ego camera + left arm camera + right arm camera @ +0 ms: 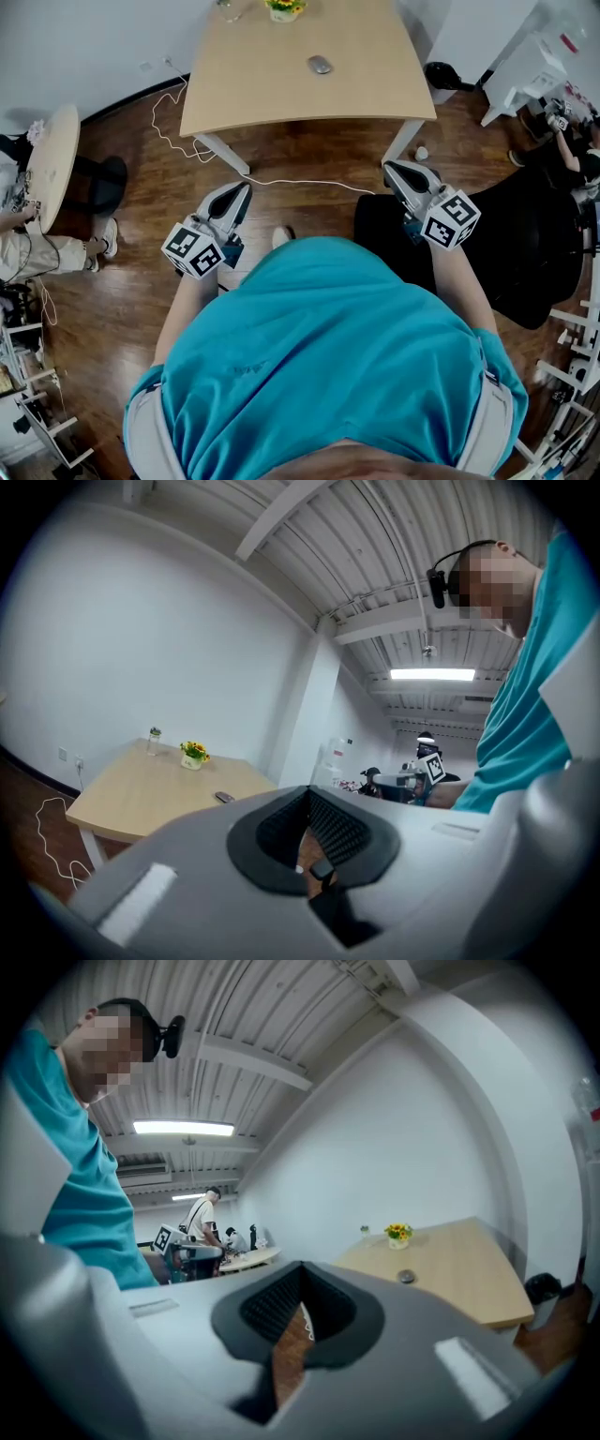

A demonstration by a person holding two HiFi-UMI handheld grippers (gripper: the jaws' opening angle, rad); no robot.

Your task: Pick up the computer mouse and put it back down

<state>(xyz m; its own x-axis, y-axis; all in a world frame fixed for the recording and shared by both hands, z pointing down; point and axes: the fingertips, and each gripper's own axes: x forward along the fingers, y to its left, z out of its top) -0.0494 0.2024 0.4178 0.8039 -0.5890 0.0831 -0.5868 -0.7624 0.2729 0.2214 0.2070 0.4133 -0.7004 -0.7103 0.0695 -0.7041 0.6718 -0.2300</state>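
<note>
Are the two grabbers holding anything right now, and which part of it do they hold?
Nothing is held. The left gripper and the right gripper are both shut with nothing between their jaws. The computer mouse lies on the table, away from both.

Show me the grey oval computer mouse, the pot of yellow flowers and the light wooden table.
Grey oval computer mouse (320,64): head view, top.
Pot of yellow flowers (285,7): head view, blooms.
Light wooden table (281,98): head view, bare top.

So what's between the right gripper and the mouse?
Head view: from the right gripper, only wooden floor, then bare table up to the mouse.
</note>
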